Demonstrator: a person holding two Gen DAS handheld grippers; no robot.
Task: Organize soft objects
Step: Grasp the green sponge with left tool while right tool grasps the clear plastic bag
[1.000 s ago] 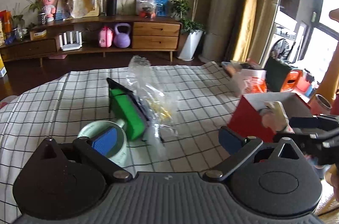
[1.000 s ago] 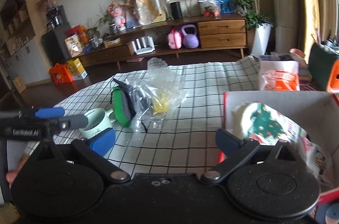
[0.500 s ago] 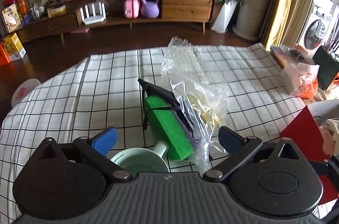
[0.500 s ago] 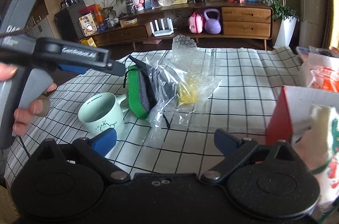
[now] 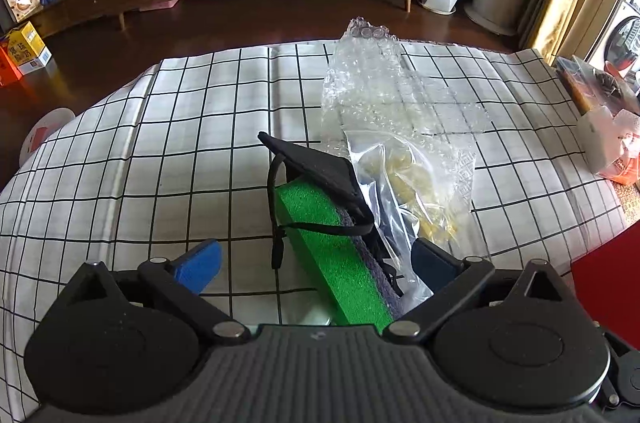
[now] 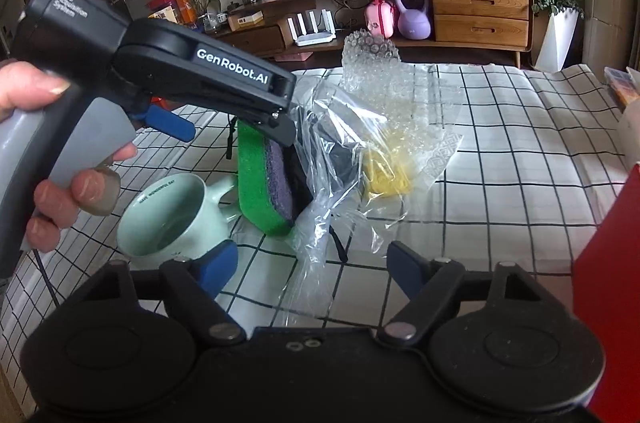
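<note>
Left wrist view: left claw spread wide, empty, straddling green sponge on checked cloth; black strap draped over sponge, plastic bag alongside. Best closed squarely on sponge alone, clear of strap.

Right wrist view: right claw spread, empty, near mug; sponge leaning against mug handle.

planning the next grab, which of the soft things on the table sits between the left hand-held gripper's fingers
The green sponge with the purple scouring layer: it lies between the open left hand-held gripper fingers, unlike the bubble wrap sheet farther back.
</note>
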